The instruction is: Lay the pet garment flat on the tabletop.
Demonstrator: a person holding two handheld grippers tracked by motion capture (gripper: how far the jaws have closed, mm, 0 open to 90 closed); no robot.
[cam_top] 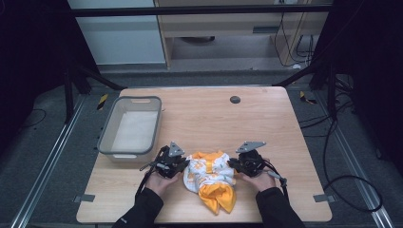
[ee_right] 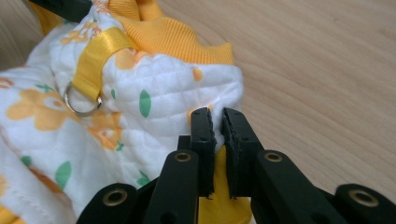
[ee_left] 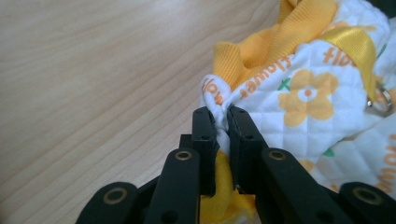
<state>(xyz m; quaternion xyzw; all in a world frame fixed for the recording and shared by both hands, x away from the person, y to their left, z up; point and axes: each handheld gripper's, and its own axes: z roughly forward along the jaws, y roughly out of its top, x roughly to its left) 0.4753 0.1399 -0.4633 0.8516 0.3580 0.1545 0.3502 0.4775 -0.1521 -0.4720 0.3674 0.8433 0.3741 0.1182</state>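
I have my left gripper (ee_left: 221, 122) and right gripper (ee_right: 218, 122) each clamped on an edge of the crumpled flowered garment (cam_top: 210, 178), which lies unlifted on the table (cam_top: 266, 128), the grey bin (cam_top: 108, 137) empty.

High view: fixed above the near side of the wooden table (cam_top: 266, 123), facing forward and down; far enough off to take in the whole tabletop, the grey basket (cam_top: 130, 128) at its left and the floor beyond.

Left gripper view: mounted on the left gripper (ee_left: 221, 122), looking along its black jaws from close range, low over the table (ee_left: 93, 84); quilted garment (ee_left: 303, 93) at right.

Right gripper view: mounted on the right gripper (ee_right: 217, 122), equally close and low; same garment (ee_right: 140, 93) at left, table (ee_right: 317, 70) at right.

Shared: garment (cam_top: 209, 178), seen from opposite edges by both gripper views and from above between left gripper (cam_top: 183, 166) and right gripper (cam_top: 234, 164).
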